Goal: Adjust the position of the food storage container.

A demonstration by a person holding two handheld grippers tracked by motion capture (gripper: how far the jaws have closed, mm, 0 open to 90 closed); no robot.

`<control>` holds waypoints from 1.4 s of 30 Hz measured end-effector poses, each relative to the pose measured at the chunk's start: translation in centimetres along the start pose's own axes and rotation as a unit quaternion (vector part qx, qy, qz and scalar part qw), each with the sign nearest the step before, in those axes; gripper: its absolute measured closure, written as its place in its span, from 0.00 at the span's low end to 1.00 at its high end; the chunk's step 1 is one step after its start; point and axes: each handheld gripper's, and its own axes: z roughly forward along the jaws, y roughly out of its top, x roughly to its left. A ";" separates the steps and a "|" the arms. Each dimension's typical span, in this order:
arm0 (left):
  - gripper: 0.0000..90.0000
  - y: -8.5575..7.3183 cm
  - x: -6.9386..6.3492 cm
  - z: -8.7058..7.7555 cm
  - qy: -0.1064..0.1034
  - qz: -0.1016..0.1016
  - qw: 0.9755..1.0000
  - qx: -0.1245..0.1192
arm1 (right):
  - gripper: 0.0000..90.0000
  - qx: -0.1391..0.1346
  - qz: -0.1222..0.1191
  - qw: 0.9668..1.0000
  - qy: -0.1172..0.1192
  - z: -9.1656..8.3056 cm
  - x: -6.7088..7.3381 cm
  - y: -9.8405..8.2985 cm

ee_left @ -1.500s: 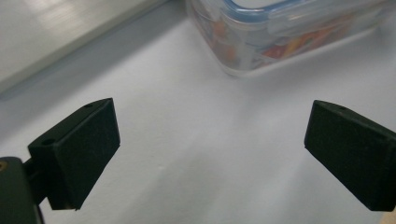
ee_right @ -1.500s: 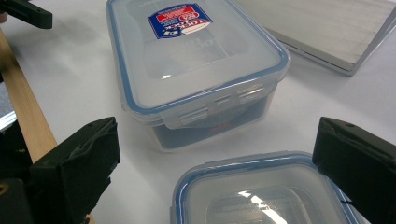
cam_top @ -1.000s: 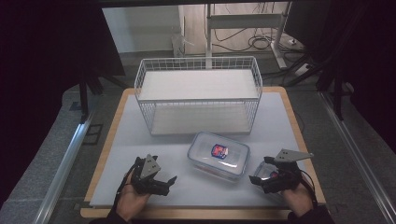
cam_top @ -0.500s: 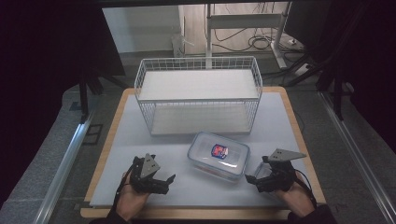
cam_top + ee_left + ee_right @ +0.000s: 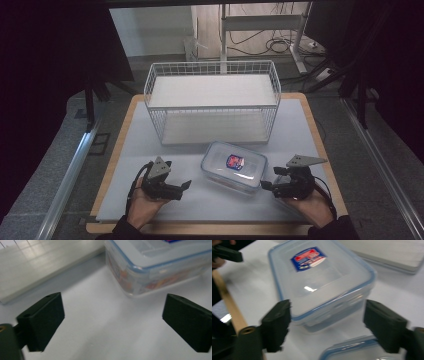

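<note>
Your two hands rest low on the white table mat [image 5: 150, 150], one at each side of the clear lidded container [image 5: 233, 166]; the box lies flat in the near middle of the mat, just in front of the white wire rack [image 5: 212, 102], its blue-edged lid on and a red-and-blue label on top. Your left gripper [image 5: 186, 185] sits to the box's left, pointing toward it, with bare mat between the tips and the box; in the left gripper view its two black jaws stand wide apart over bare mat, nothing between them, and the box's near corner [image 5: 132, 277] lies ahead and to the right, apart from both fingers. Your right gripper [image 5: 264, 184] points at the box's right end from close by; in the right gripper view the jaws stand on either side of the box's near corner [image 5: 332, 312], and they have just been closing in; the left finger [image 5: 275, 325] lies close against the box's side, though the blur keeps you from telling whether it touches, while the right finger stands clear of the box; the hold is not made. A second blue-rimmed clear edge [image 5: 352, 350] shows at the bottom of that view.
</note>
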 end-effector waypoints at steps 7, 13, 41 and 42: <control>0.35 1.3 0.3 1.1 -0.024 -0.002 1.000 -0.003 | 0.63 0.015 -0.005 1.000 -0.027 0.3 -0.7 0.7; 0.70 2.3 0.2 2.6 -0.010 0.016 1.000 0.021 | 0.86 0.016 0.007 0.998 -0.056 0.2 -1.0 1.2; 1.00 2.9 0.8 5.2 -0.055 -0.040 0.996 0.057 | 1.00 0.107 0.008 0.988 -0.115 4.8 -1.4 2.4; 1.00 2.9 0.8 5.0 -0.052 -0.041 0.996 0.058 | 1.00 0.107 0.008 0.988 -0.115 4.8 -1.4 2.4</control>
